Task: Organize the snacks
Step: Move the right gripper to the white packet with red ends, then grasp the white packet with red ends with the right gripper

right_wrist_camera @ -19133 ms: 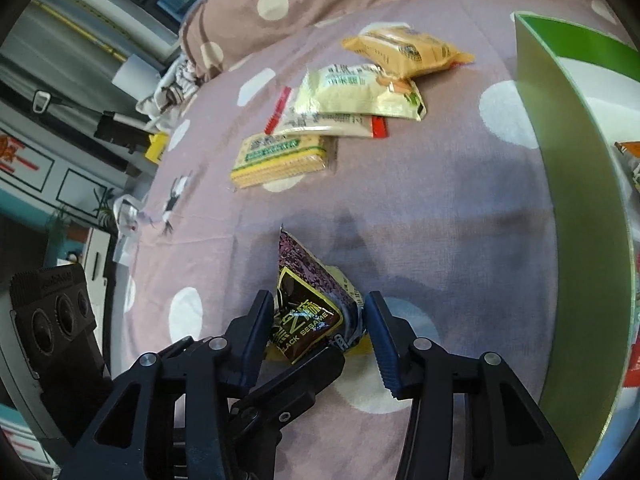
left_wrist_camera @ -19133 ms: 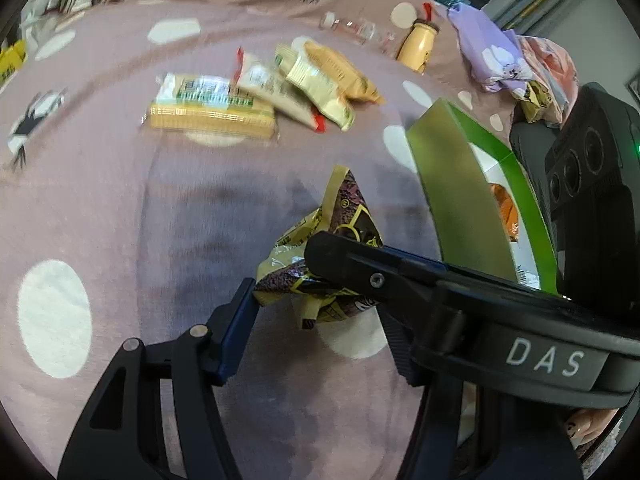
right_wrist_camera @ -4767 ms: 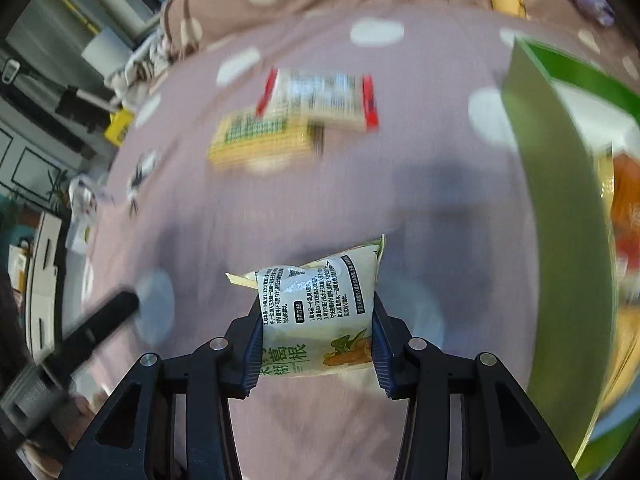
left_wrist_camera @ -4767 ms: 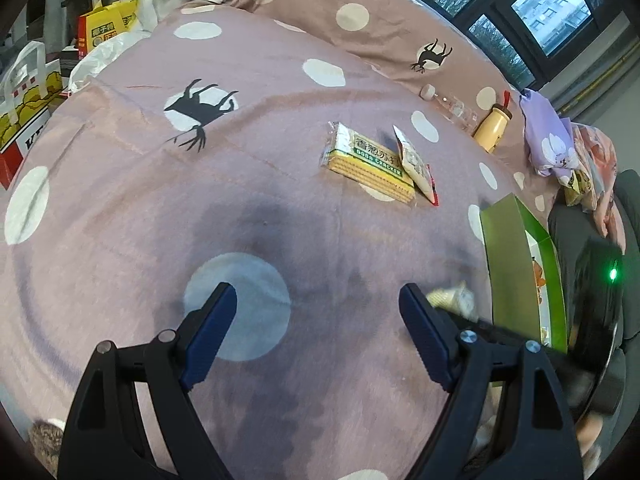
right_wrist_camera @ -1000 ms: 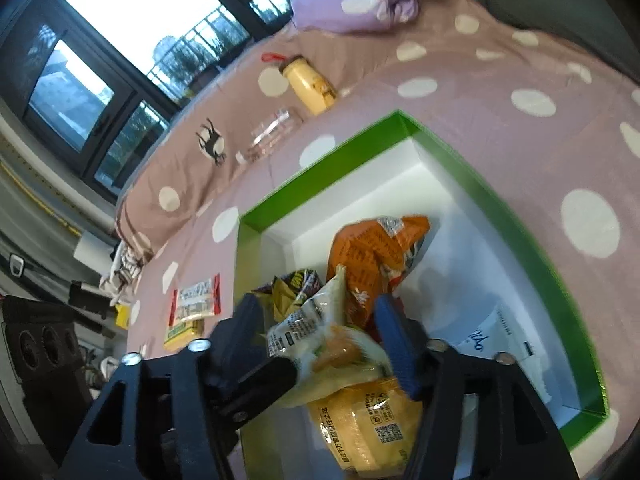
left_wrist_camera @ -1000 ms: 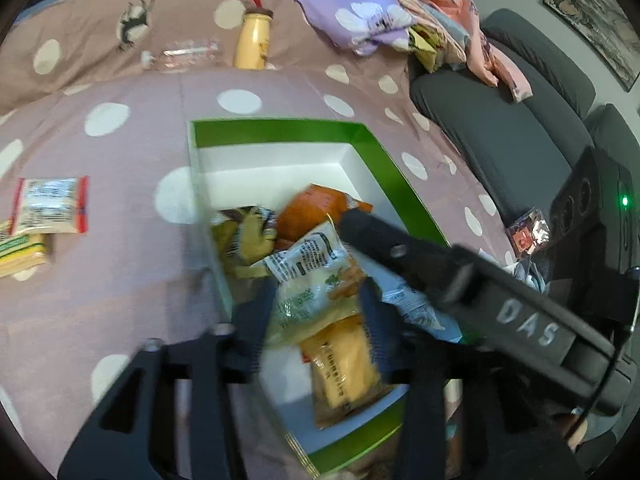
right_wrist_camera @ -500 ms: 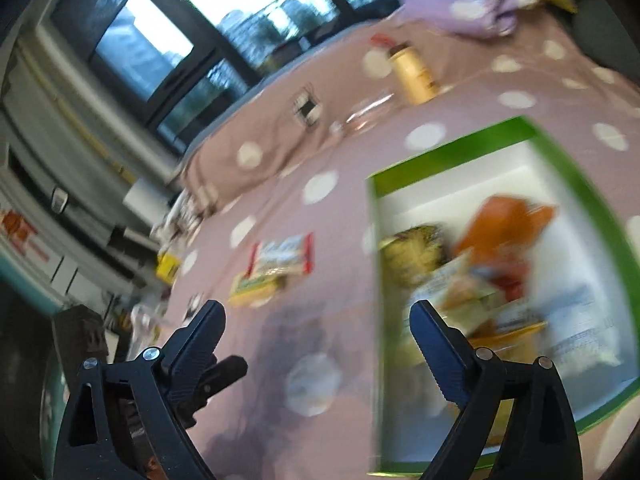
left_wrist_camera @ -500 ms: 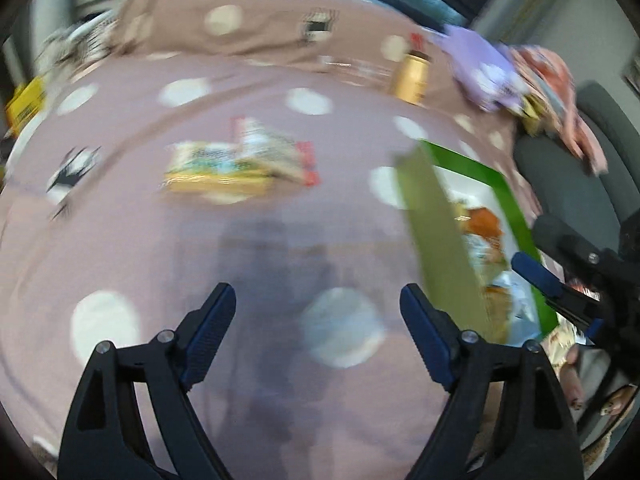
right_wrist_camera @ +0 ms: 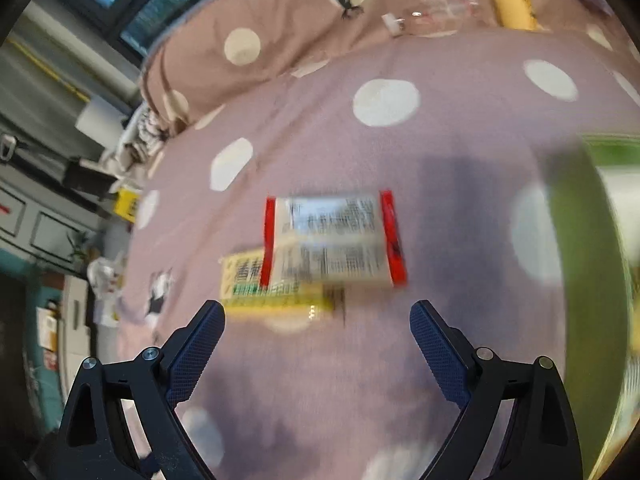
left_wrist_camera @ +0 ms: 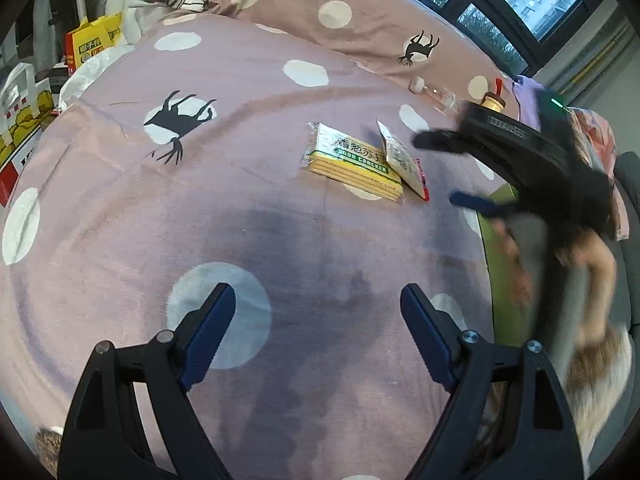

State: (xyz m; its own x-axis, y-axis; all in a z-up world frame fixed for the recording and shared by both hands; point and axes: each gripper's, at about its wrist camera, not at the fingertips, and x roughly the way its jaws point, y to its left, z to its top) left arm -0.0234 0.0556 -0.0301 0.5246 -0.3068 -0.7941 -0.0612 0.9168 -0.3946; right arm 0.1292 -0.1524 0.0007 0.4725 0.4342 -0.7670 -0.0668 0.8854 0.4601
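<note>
Two snacks left out on the bedspread, both jaws empty.

Left wrist view: left gripper spread wide, nothing between its fingers, only spotted cloth below. Cracker pack lies well ahead and slightly right, long axis slanting down to the right. Red-edged sachet touches its right side, partly on top. Right gripper shows at the right, blurred, jaws apart, just beside the sachet. Green box wall at the right edge, behind a blurred hand.

Right wrist view: right gripper wide open and empty. Red-edged sachet sits straight ahead, near, long axis across the view, red ends left and right. It overlaps the cracker pack, which pokes out at lower left. Green box stands off to the right, smeared by motion.

Judgement: right gripper is much nearer and lined up with the sachet. Its jaws open along the sachet's length, so a roll of the wrist looks needed to pinch across the short side. Risk: catching the crackers underneath too.
</note>
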